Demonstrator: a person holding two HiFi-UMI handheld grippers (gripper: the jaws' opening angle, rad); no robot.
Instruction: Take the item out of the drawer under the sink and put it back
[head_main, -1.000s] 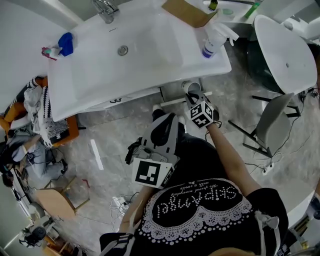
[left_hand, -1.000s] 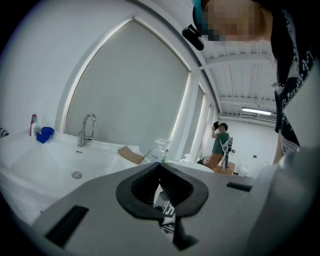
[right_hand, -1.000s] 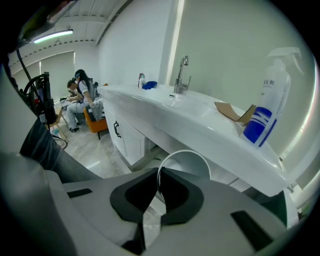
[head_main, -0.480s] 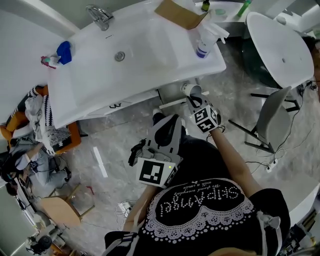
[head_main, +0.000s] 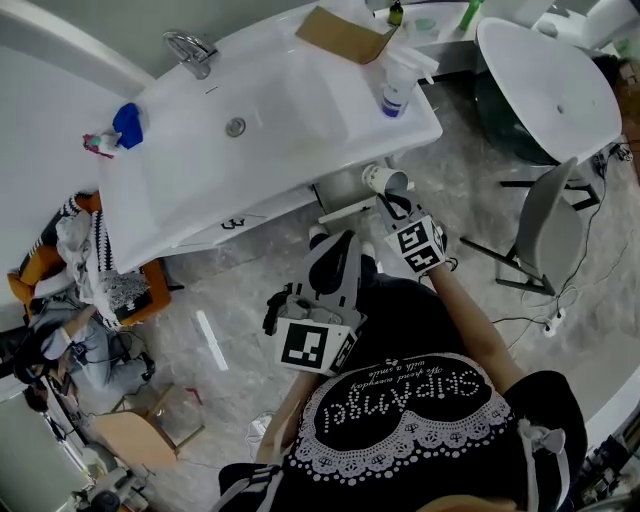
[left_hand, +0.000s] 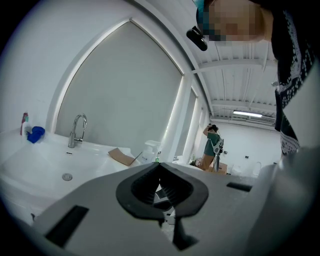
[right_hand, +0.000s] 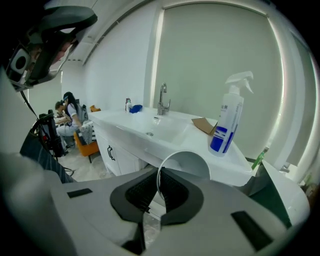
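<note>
A white paper cup (head_main: 385, 180) hangs tilted just below the front edge of the white sink (head_main: 200, 190). My right gripper (head_main: 396, 205) is shut on the cup's rim. In the right gripper view the thin rim of the cup (right_hand: 187, 162) runs down between the two black pads of that gripper (right_hand: 159, 187). A white drawer front (head_main: 350, 208) sticks out under the sink beside the cup. My left gripper (head_main: 320, 243) hovers lower, near the drawer. Its jaws meet at the tips in the left gripper view (left_hand: 161, 169), with nothing held.
On the sink counter stand a spray bottle (head_main: 392, 85), a piece of cardboard (head_main: 340, 35) and a blue item (head_main: 127, 125) beside the faucet (head_main: 190, 48). A grey chair (head_main: 545, 230) and a round white table (head_main: 545, 85) are to the right. An orange seat with clothes (head_main: 90, 265) is left.
My right gripper has lifted the cup upward, closer to the sink's front edge. The left gripper has hardly moved.
</note>
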